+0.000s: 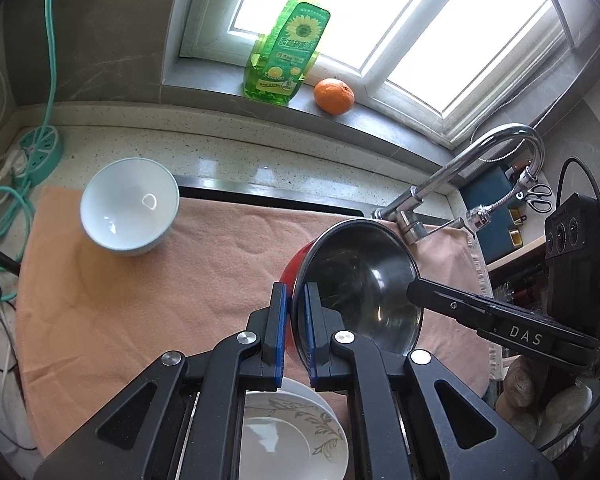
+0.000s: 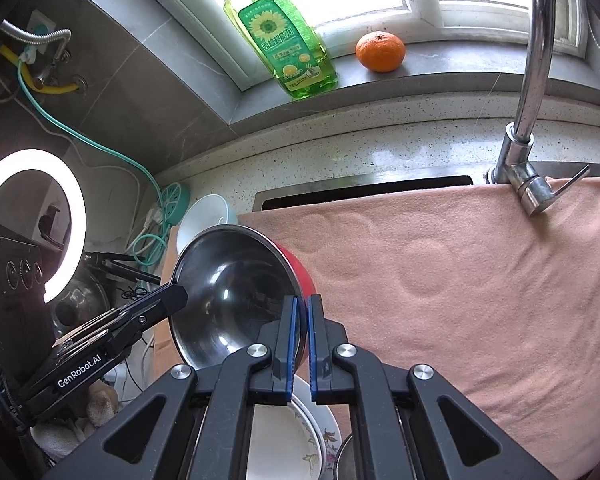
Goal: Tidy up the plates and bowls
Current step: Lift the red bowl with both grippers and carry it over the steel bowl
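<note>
Left wrist view: the metal bowl (image 1: 360, 284), red on the outside and shiny inside, hangs tilted above the pink towel (image 1: 180, 280), its rim pinched between the blue pads of the left gripper (image 1: 296, 320), which is clamped shut on it. On the far side of the rim the right gripper (image 1: 414, 290) comes in from the right and meets the bowl's edge.

Seen from the right wrist, the right gripper (image 2: 302, 332) has its two blue pads closed on the near rim of the same bowl (image 2: 236, 292), while the left gripper (image 2: 180, 294) reaches in from the left onto the opposite rim.

Below both sets of fingers lies a stack of white plates (image 1: 296, 436) with a leaf pattern. Beyond the left fingertips, up and to the left, a pale blue bowl (image 1: 129, 206) sits on the towel. Farther out are the tap (image 1: 460, 184) to the right, and on the window sill a green bottle (image 1: 288, 44) with an orange (image 1: 334, 96) just beside it.
</note>
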`<state>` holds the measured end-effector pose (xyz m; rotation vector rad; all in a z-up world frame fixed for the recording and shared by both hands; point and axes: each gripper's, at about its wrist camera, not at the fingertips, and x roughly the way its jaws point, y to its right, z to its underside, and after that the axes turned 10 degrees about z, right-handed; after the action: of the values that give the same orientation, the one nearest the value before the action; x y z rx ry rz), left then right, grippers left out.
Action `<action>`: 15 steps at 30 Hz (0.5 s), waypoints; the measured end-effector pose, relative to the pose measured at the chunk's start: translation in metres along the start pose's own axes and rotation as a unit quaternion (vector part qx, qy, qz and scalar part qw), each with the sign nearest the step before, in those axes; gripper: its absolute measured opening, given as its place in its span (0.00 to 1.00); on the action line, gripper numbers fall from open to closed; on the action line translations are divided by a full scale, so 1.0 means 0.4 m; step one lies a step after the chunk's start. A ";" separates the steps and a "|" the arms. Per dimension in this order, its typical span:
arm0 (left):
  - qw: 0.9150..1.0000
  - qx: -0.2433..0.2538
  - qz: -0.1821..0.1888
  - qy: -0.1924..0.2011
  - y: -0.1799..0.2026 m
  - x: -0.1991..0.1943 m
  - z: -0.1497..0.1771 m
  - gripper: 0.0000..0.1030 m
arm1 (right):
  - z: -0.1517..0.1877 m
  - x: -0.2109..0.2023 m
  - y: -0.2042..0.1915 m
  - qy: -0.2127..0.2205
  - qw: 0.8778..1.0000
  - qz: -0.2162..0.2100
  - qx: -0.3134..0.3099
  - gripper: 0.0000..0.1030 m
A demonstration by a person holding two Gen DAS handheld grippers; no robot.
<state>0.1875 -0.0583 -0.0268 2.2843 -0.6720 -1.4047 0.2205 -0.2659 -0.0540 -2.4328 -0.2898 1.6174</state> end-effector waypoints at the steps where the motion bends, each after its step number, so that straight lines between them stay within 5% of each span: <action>1: 1.000 0.001 0.003 -0.001 0.006 -0.002 0.007 0.06 | 0.009 -0.006 0.005 0.000 1.000 -0.001 0.002 0.05; 15: 0.999 0.019 0.041 -0.025 0.094 0.006 0.111 0.07 | 0.131 -0.085 0.095 0.006 1.000 0.011 0.026 0.05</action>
<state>0.1411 -0.0932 -0.0274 2.2301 -0.8061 -1.4250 0.1611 -0.3087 -0.0542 -2.4132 -0.2172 1.5984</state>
